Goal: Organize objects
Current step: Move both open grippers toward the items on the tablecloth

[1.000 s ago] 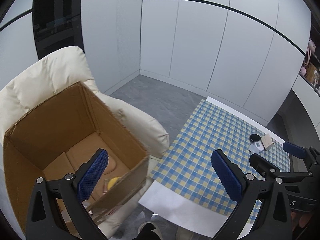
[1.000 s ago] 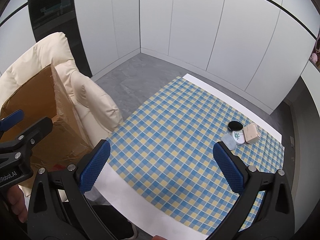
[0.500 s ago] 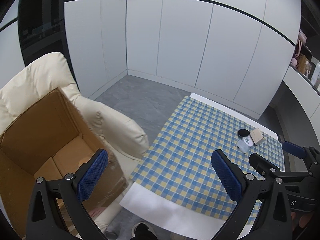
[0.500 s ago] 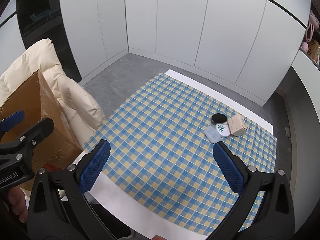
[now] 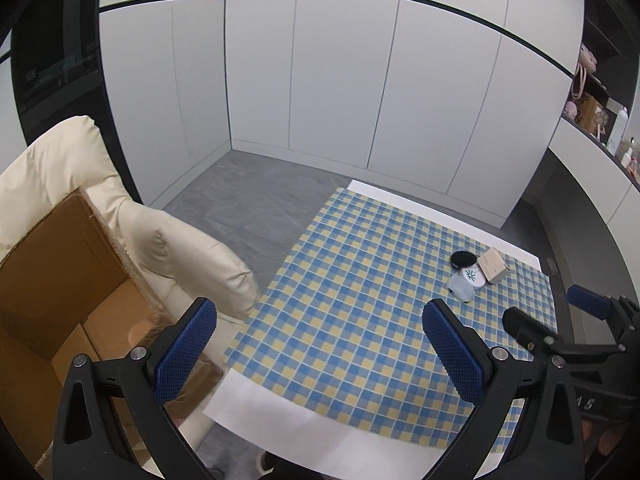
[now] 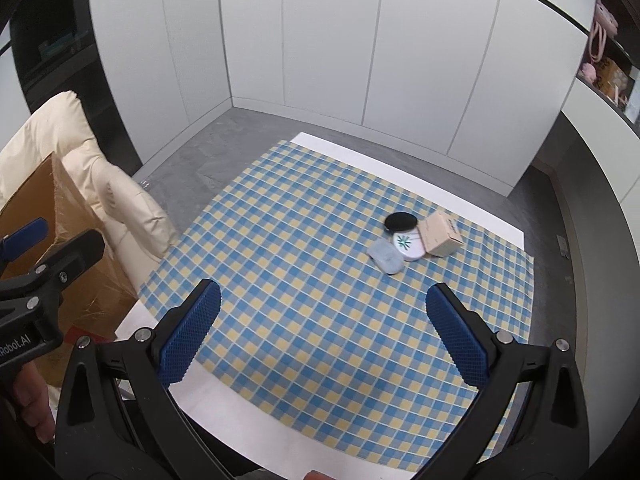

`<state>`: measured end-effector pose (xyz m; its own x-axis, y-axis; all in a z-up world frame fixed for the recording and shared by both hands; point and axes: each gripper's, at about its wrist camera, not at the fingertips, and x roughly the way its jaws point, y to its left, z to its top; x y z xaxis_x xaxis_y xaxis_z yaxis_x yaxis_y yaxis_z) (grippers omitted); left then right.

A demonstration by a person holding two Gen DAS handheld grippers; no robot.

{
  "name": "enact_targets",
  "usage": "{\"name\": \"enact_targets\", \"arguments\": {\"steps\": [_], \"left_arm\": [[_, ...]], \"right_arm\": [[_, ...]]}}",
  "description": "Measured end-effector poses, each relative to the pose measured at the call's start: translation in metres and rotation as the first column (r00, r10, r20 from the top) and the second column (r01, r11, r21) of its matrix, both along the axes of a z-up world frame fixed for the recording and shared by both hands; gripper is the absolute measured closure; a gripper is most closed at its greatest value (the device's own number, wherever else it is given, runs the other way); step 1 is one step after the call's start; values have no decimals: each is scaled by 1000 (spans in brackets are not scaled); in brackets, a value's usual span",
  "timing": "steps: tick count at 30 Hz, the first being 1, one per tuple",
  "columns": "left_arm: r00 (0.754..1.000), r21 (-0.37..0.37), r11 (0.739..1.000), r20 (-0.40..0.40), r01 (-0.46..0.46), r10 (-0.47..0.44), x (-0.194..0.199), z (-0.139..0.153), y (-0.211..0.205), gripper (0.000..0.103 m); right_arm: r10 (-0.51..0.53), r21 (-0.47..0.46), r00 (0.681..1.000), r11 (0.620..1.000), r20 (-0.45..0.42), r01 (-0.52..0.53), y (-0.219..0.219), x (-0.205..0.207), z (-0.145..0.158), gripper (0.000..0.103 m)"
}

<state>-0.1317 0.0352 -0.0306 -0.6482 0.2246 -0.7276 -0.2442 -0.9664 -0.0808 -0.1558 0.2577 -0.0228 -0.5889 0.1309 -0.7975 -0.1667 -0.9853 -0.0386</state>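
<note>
While both grippers hang above the near part of the desk [image 6: 224,412], neither holds anything. Left gripper [image 5: 320,348]: jaws wide, empty, over the near left corner of the checked cloth [image 5: 360,320]. Right gripper [image 6: 324,332]: jaws wide, empty, over the cloth's near middle.

Four small things sit clustered on the cloth toward the far right, well apart from both pairs of jaws and beyond them. Black disc [image 6: 401,221] farthest back. White round case [image 6: 409,245] with a green mark just in front of it, touching or overlapping its edge. Clear pouch [image 6: 386,256] at the case's near left, touching it. Beige box [image 6: 442,236] at the case's right, tilted against it. In the right wrist view the cluster lies ahead of the gap between the jaws, slightly right of centre; in the left wrist view it lies past the right jaw's tip.

Cardboard box [image 5: 60,280], open, rests on a cream armchair [image 5: 180,256] left of the desk.
</note>
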Motion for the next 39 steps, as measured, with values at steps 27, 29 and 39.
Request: {"name": "enact_targets", "arguments": {"steps": [27, 29, 39], "left_arm": [[997, -2, 997, -2, 83, -83, 3, 2, 52, 0], [996, -2, 996, -3, 90, -90, 3, 2, 56, 0], [991, -9, 991, -1, 130, -130, 7, 2, 77, 0]], "right_arm": [[-94, -9, 996, 996, 4, 94, 57, 25, 0, 0], [-100, -6, 995, 995, 4, 100, 61, 27, 0, 0], [-134, -6, 991, 991, 7, 134, 78, 37, 0, 0]]}}
